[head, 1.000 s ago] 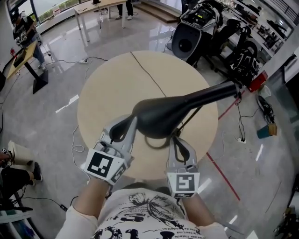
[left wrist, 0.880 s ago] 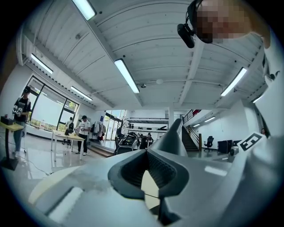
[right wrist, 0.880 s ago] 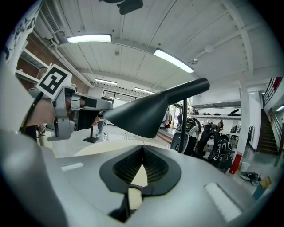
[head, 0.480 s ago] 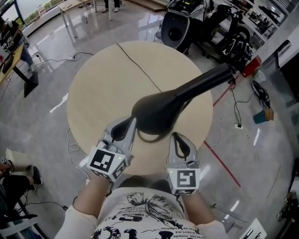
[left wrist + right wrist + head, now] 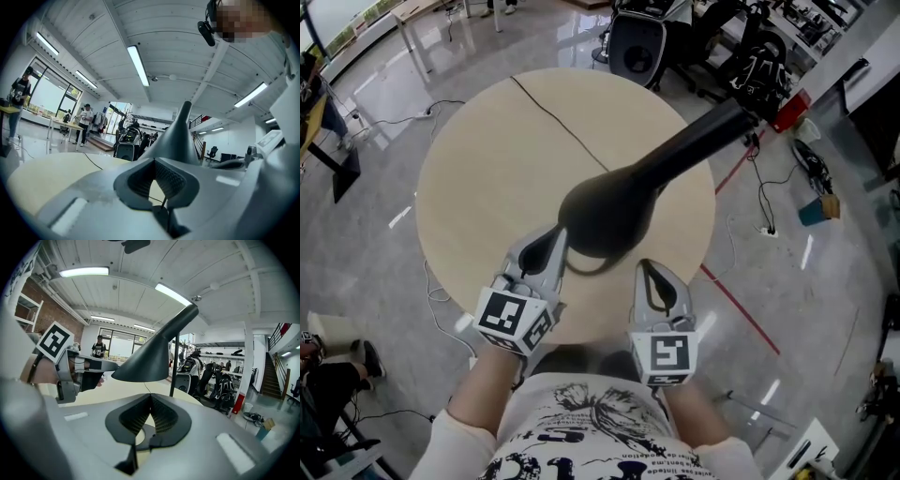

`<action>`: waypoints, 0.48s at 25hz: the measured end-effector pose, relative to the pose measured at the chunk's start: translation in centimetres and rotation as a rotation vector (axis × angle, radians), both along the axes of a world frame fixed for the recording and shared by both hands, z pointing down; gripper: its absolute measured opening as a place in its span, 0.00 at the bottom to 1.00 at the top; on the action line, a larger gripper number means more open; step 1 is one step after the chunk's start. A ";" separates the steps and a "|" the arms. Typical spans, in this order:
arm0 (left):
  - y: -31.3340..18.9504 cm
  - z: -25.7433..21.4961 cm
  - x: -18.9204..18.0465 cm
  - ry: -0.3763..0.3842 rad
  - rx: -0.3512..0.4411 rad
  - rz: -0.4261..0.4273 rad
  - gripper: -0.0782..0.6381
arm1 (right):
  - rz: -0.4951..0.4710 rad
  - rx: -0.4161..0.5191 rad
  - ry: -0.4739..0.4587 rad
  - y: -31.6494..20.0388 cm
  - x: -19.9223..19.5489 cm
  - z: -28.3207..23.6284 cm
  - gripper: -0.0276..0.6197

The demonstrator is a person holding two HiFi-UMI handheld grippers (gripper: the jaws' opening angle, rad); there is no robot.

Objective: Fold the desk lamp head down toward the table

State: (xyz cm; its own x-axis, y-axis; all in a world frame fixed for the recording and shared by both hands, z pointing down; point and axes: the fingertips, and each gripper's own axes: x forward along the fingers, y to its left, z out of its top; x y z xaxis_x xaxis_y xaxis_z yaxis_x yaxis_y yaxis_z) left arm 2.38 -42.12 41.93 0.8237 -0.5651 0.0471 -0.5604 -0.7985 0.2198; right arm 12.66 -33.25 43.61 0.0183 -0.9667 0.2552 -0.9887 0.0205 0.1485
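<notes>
A black desk lamp stands on the round beige table (image 5: pixel 478 187). Its cone-shaped head (image 5: pixel 605 214) hangs over the table's near half, and its arm (image 5: pixel 698 141) runs up to the right. The left gripper (image 5: pixel 555 240) is shut with its tip at the head's left rim; I cannot tell whether it touches. The right gripper (image 5: pixel 644 270) is shut and empty, just below and right of the head. In the left gripper view the lamp head (image 5: pixel 180 136) rises beyond the closed jaws. The right gripper view shows the lamp head (image 5: pixel 152 359), its thin pole (image 5: pixel 174 371) and the left gripper (image 5: pixel 70 366) beside the rim.
A thin black cord (image 5: pixel 558 122) crosses the table top toward the lamp. Black chairs and equipment (image 5: pixel 637 42) stand beyond the table's far edge. A red line (image 5: pixel 741 309) and loose cables (image 5: pixel 764 206) lie on the floor to the right. People stand far off (image 5: pixel 84 122).
The head camera has shifted, so the table and lamp sit higher and further left in view. Both grippers stay shut close to the lamp head.
</notes>
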 end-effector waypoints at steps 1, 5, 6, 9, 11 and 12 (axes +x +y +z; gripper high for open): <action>0.0 0.0 0.1 0.008 0.001 -0.001 0.10 | 0.000 0.000 0.002 0.0 0.1 0.1 0.06; -0.1 0.2 0.3 -0.018 0.016 -0.002 0.10 | -0.006 0.001 -0.020 0.0 0.2 -0.1 0.06; 0.0 0.1 0.3 -0.032 0.025 -0.007 0.10 | -0.011 0.006 -0.026 0.0 0.2 -0.3 0.06; 0.3 -0.5 0.6 -0.048 0.061 -0.036 0.10 | -0.034 0.018 -0.042 0.0 0.3 -0.8 0.06; 0.8 -1.2 0.9 -0.050 0.086 -0.058 0.11 | -0.051 0.021 -0.055 -0.1 0.5 -1.0 0.06; 1.2 -1.6 1.0 -0.051 0.095 -0.069 0.11 | -0.063 0.026 -0.057 -0.1 0.7 -1.2 0.06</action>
